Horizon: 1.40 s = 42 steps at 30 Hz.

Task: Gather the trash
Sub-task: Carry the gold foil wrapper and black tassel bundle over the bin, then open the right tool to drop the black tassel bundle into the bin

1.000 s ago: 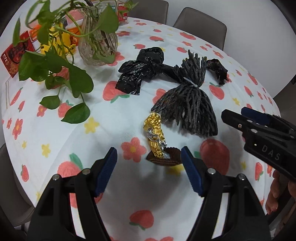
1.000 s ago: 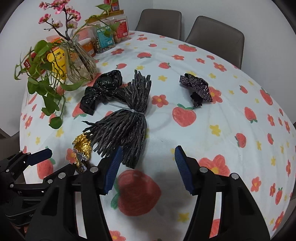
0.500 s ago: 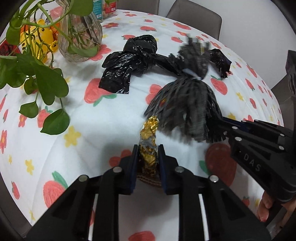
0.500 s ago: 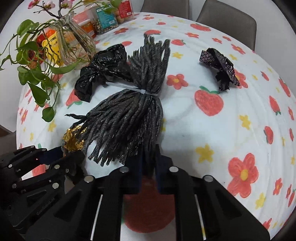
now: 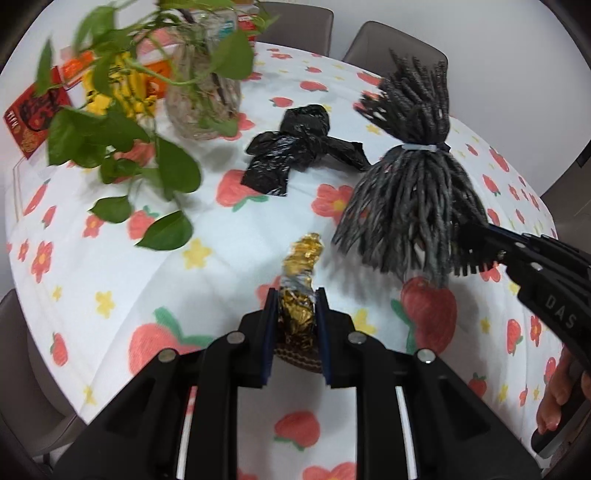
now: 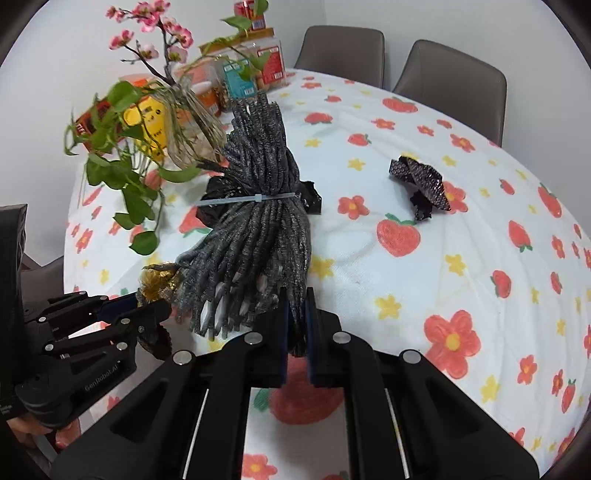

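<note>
My left gripper [image 5: 295,310] is shut on a crumpled gold foil wrapper [image 5: 301,266] and holds it above the tablecloth. My right gripper [image 6: 297,314] is shut on the strands of a grey yarn bundle [image 6: 258,229] tied with a white zip tie, lifted off the table; the bundle also shows in the left wrist view [image 5: 413,184]. A crumpled black plastic bag [image 5: 295,147] lies on the table beyond the wrapper. A dark patterned wrapper [image 6: 421,184] lies to the right in the right wrist view.
A glass vase with a green trailing plant [image 5: 203,96] and pink blossoms [image 6: 155,33] stands at the back left, with snack boxes [image 6: 251,77] behind it. Grey chairs [image 6: 447,74] stand at the far table edge. The tablecloth [image 6: 461,277] has strawberry and flower prints.
Both grippers shut half a second ago and have since lifted: the gold wrapper and the yarn bundle are now raised off the table.
</note>
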Motion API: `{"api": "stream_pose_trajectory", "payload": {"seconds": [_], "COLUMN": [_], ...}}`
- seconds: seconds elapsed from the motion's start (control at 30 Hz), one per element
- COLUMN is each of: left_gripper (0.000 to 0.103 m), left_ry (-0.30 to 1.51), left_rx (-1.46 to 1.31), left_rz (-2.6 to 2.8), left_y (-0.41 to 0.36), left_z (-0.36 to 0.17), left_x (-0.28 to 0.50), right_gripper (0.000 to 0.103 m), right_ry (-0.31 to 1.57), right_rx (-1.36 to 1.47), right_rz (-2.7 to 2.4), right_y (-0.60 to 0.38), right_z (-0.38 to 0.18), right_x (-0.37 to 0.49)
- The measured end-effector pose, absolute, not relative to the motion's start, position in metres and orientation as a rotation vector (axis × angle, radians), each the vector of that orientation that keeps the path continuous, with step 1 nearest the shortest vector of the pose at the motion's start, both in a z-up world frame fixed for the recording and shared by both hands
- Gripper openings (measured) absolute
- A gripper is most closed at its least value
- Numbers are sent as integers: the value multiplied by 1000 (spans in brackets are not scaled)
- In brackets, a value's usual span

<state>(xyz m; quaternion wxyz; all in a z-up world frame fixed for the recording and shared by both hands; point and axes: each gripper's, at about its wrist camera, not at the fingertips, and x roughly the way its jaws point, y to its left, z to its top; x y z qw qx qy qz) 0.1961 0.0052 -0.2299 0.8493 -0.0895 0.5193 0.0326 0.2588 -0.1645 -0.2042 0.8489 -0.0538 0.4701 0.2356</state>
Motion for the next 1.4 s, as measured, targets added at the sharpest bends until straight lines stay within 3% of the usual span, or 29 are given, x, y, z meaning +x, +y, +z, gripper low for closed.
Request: {"api": "stream_pose_trajectory", "payload": {"seconds": [0.4,0.87,1.17,1.4], "left_gripper": [20,20,20,20], "left_ry": [1051,950,984,1028], "left_rx": [-288,-473,-517,-590], "left_rz": [302,623,684,710], "left_y": [55,165,210,227], "left_z": [-210,-189,-214,-261], "left_x": [88,-118,-234,-278], "right_gripper": [7,7,7,7], "right_ry": [955,924,994,1076], "right_rx": [-192,-384,-430,-530], "right_rz": [732,1072,1093,1097], "right_y": [-114,41,98,113], "right_z": [-188,-178,-214,-270], "right_x": [195,25,-93,-130]}}
